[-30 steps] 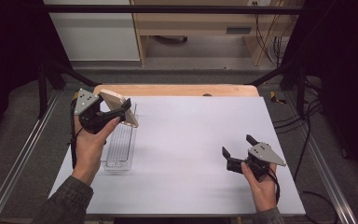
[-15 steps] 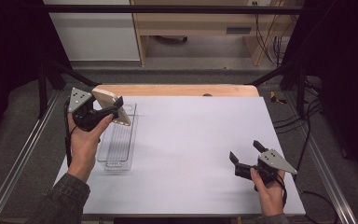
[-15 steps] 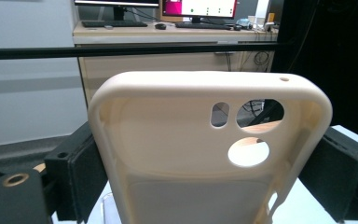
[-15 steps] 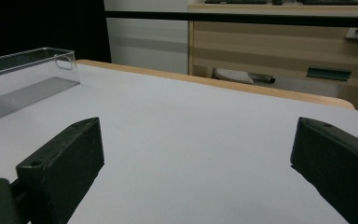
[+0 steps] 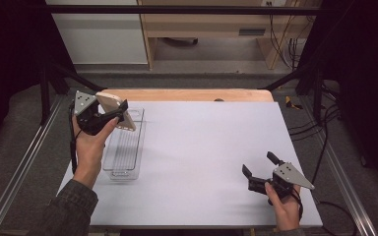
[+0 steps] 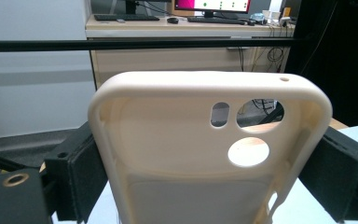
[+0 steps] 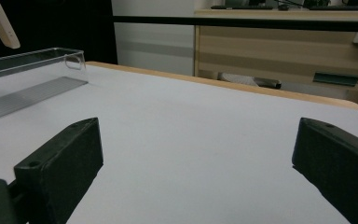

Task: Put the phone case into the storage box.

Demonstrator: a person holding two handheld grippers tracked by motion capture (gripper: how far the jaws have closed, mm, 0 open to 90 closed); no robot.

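left gripper (image 5: pixel 109 114) clamps phone case (image 5: pixel 116 110) above clear tray (image 5: pixel 123 147) far edge.

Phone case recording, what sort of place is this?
Likely a lab or office workspace: a framed test table, a desk with monitor and keyboard behind, and loose cables.

Phone case (image 6: pixel 205 154) — lower part cut off at frame bottom; in right gripper view, tray (image 7: pixel 28 79) cut off at left edge.

Open table (image 5: pixel 202 147) right of the clear tray (image 5: pixel 123 150), apparently unobstructed.
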